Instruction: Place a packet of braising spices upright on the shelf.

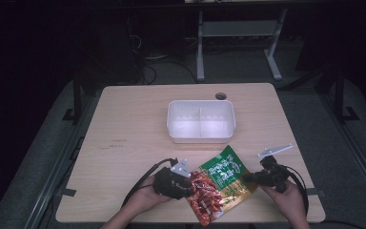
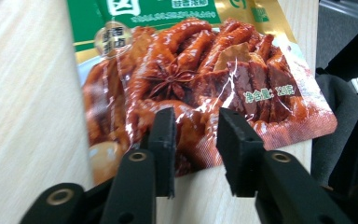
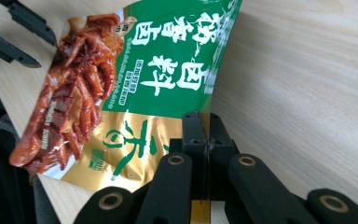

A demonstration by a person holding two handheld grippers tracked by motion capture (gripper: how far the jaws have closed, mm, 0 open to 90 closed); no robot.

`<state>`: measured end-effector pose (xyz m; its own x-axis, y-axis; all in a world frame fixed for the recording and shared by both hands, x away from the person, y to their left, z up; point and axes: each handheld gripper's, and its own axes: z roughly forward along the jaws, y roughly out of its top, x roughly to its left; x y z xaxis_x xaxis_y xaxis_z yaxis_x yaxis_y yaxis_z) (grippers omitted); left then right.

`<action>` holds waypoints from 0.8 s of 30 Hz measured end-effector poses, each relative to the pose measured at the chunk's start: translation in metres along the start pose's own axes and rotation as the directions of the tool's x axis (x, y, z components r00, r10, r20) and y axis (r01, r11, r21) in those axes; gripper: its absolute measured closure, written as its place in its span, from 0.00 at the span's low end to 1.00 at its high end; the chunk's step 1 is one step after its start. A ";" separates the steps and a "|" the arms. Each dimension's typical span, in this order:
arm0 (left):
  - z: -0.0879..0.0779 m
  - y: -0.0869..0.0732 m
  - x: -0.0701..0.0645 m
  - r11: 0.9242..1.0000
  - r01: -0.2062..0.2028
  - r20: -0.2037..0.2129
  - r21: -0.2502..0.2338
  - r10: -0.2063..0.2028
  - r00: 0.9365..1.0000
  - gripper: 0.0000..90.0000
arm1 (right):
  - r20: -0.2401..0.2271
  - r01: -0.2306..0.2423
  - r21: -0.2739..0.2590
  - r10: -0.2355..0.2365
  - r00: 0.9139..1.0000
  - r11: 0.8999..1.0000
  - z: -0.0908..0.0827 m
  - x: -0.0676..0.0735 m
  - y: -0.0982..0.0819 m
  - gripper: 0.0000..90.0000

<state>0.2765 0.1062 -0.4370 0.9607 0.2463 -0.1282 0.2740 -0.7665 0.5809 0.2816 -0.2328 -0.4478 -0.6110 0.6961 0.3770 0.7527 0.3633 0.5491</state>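
1. My right tongs (image 3: 206,128) are pinched closed on the gold edge of the snack pouch (image 1: 221,183), which lies at the counter's (image 1: 133,124) near edge.
2. My left tongs (image 2: 196,140) stand open, astride the pouch's red end without pressing it.
3. Risk: one thin-edge grip may let the glossy pouch slip, sag or swing off the counter before reaching the white bin (image 1: 201,136).

One snack pouch (image 1: 221,183), one white two-compartment container (image 1: 201,121), two hand-held grippers, left (image 1: 187,183) and right (image 1: 249,178)

Green, gold and red-brown food packet (image 1: 219,183); white tray (image 1: 201,122); black tongs (image 2: 196,149).
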 end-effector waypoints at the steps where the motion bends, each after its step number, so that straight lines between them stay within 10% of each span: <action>1: -0.003 -0.002 0.001 1.000 0.006 -0.004 -0.008 -0.006 1.000 0.73 | -0.002 0.001 0.000 -0.001 1.000 1.000 -0.001 0.001 0.000 0.99; 24: -0.047 -0.043 0.014 0.995 0.080 -0.110 -0.062 -0.086 0.990 0.52 | -0.051 0.032 -0.033 -0.034 0.998 0.999 -0.034 0.017 0.028 1.00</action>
<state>0.2765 0.1701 -0.4259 0.9227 0.3753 -0.0887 0.3465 -0.7060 0.6177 0.2838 -0.2320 -0.4009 -0.6480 0.6508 0.3956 0.7239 0.3651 0.5854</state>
